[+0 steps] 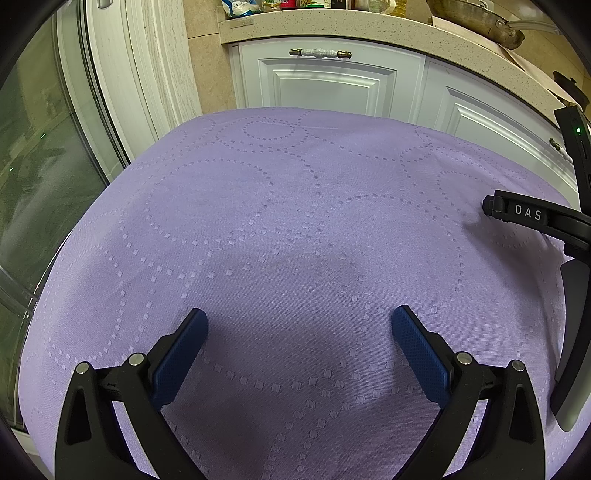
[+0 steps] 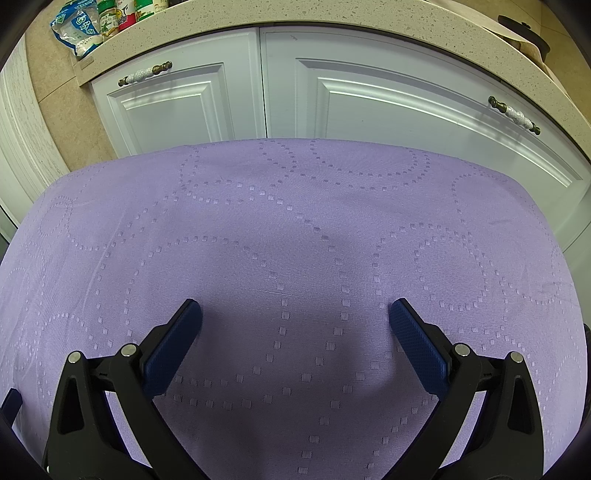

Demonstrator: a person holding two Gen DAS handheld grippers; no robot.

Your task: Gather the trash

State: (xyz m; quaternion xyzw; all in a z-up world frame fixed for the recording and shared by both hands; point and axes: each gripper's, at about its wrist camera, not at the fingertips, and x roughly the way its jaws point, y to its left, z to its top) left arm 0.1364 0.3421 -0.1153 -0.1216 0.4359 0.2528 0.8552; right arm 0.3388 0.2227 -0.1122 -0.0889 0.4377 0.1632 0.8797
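Both grippers over a bare purple cloth, no trash in sight yet.

On my left, the left gripper (image 1: pixel 299 314) hangs above the desk (image 1: pixel 258 206) with its jaws spread wide and nothing between them. To its right a black piece marked DAS (image 1: pixel 528 214) pokes in, probably part of my other tool. The right gripper (image 2: pixel 295 308) is the same: jaws wide apart, empty, over the cloth. I can't see any trash in either view, so I judge the step is searching: sweep both cameras slowly and keep the jaws apart. Beyond the desk stand white cabinet doors (image 2: pixel 369 99), with packets and jars (image 2: pixel 77 29) on the counter top left. Nothing blocks me; just mind the grippers bumping.
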